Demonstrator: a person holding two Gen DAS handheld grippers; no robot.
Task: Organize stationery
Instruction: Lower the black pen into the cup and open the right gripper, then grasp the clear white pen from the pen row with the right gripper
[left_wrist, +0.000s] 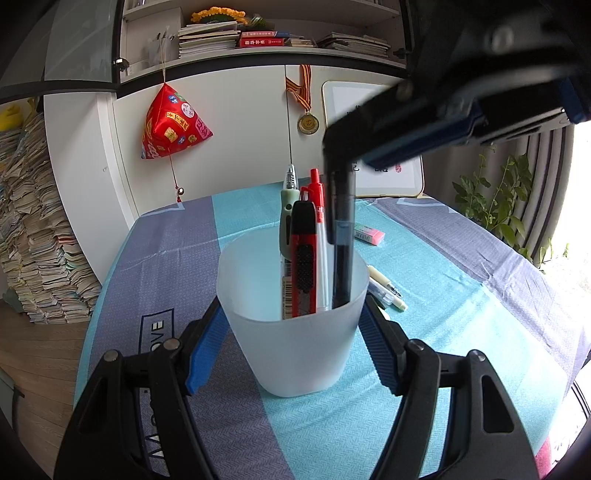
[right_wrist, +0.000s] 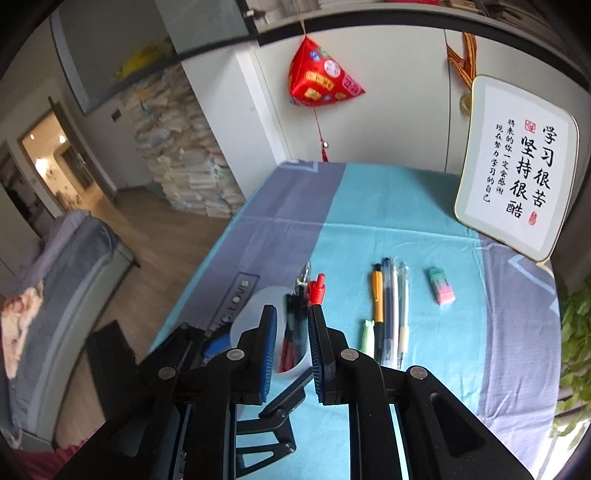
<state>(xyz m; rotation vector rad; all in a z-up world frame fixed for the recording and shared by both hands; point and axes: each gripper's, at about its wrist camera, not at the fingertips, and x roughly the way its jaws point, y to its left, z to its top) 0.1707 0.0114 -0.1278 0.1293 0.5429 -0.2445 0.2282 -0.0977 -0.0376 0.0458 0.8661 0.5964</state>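
My left gripper (left_wrist: 291, 343) is shut on a frosted white cup (left_wrist: 295, 332), its blue pads on both sides. The cup holds a red utility knife (left_wrist: 303, 266), a red pen (left_wrist: 317, 192), a green-grip pen (left_wrist: 287, 206) and a dark pen (left_wrist: 343, 254). My right gripper (left_wrist: 341, 162) comes in from the upper right, directly over the dark pen's top. In the right wrist view its fingers (right_wrist: 291, 332) stand slightly apart above the cup (right_wrist: 251, 321), with nothing clearly clamped. Several pens (right_wrist: 388, 306) and a pink-green eraser (right_wrist: 442, 286) lie on the tablecloth.
A framed calligraphy board (right_wrist: 517, 184) leans at the table's back right. A red pyramid ornament (left_wrist: 170, 125) and a medal (left_wrist: 307, 122) hang on the cabinet behind. Book stacks (left_wrist: 33, 229) stand on the floor left, a plant (left_wrist: 506, 199) at right.
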